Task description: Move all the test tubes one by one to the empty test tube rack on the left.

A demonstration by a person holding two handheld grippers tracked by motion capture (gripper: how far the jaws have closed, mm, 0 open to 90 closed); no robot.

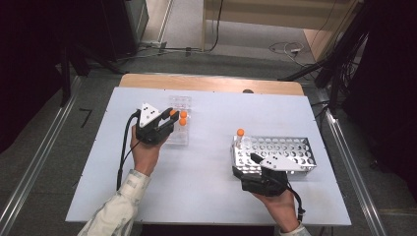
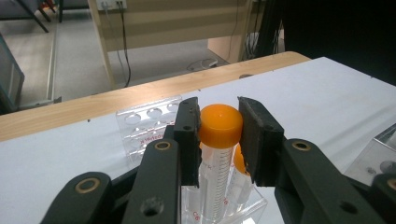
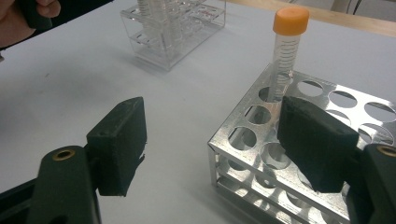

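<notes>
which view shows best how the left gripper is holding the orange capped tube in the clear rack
The left gripper view: both jaws press the orange cap of the tube close up, over the clear rack. The high view shows the left gripper small, hiding the grip. The right gripper view shows that rack far off.

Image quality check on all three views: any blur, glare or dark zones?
High view: soft and low in detail, corners fall to black, white table evenly lit. Left gripper view: orange cap sharp, near jaws slightly soft. Right gripper view: metal rack shows bright reflections, clear rack behind is softer.

left gripper [image 2: 219, 140] clamped, right gripper [image 3: 219, 149] agape
</notes>
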